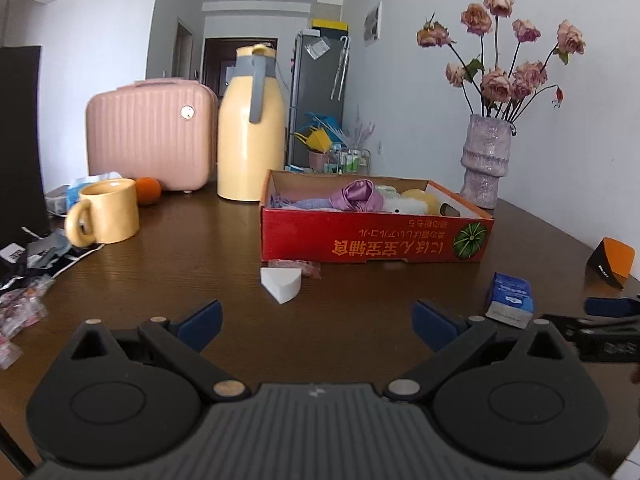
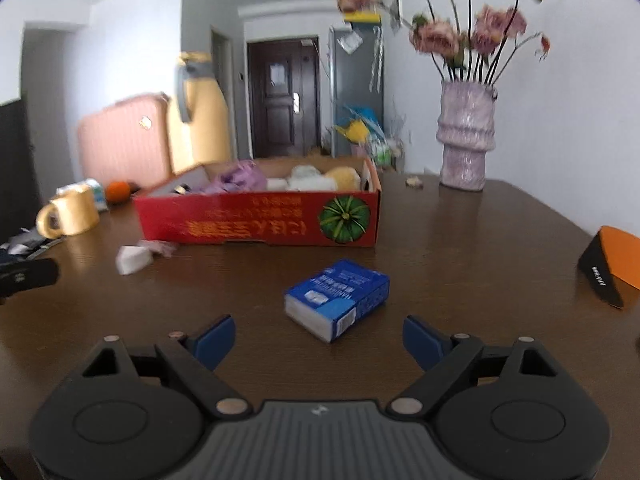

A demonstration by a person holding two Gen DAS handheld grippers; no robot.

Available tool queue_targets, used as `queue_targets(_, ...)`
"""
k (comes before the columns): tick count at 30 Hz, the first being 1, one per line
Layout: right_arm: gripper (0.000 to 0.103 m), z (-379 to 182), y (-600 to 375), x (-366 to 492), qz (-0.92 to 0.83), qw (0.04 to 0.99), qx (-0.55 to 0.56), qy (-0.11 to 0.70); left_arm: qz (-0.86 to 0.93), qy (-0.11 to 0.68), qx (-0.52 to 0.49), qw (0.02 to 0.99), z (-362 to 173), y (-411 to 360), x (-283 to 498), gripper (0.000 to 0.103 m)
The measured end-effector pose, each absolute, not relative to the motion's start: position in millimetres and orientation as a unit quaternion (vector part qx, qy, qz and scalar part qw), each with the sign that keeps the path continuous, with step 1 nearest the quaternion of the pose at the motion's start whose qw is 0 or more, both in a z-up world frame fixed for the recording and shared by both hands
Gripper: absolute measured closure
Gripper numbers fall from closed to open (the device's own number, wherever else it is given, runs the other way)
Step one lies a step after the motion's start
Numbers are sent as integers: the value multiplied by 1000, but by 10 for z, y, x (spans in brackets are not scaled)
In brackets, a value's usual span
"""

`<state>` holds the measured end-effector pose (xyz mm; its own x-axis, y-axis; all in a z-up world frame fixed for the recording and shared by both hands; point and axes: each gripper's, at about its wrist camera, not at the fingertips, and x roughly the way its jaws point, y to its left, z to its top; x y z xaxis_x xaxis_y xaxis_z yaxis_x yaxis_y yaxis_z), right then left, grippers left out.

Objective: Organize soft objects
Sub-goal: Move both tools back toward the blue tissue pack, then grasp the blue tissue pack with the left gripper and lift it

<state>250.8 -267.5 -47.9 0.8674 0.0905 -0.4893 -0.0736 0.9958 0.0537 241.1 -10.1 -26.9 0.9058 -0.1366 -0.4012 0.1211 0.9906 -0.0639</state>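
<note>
Brown table (image 1: 168, 264) fills both views. Left gripper (image 1: 316, 322) has its jaws wide apart and empty; the white sponge (image 1: 281, 283) lies near, at eleven o'clock. Right gripper (image 2: 318, 340) is also wide apart; the blue tissue pack (image 2: 337, 299) sits just ahead at twelve, slanting toward one o'clock. Behind both waits the red box (image 2: 260, 222).

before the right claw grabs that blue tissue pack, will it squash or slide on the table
The blue tissue pack looks like soft wrapped paper, so it will probably dent under the open right claw rather than resist. It seems light and lies flat, so tipping or rolling is unlikely. Its glossy wrap on the smooth wooden table may let it slide if nudged.
</note>
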Motion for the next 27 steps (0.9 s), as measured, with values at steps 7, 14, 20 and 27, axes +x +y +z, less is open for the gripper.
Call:
queue_targets(7,39,-597,-2671,3263,22,955,28,295,-74,214,-20,974,-313,-135,2809,0)
queue_targets(14,63,-594,-2240,3199,215,936,-28,278,-80,226,-21,971,-366,-124,2977,0)
queue_targets(20,45,-473,-2245,2850,211,943,0,257,-101,243,-25,965,-436,-172,3035,0)
queue_targets(27,44,-610,-2318,2838,231,922,78,301,-143,264,-60,952,-496,-272,3213,31)
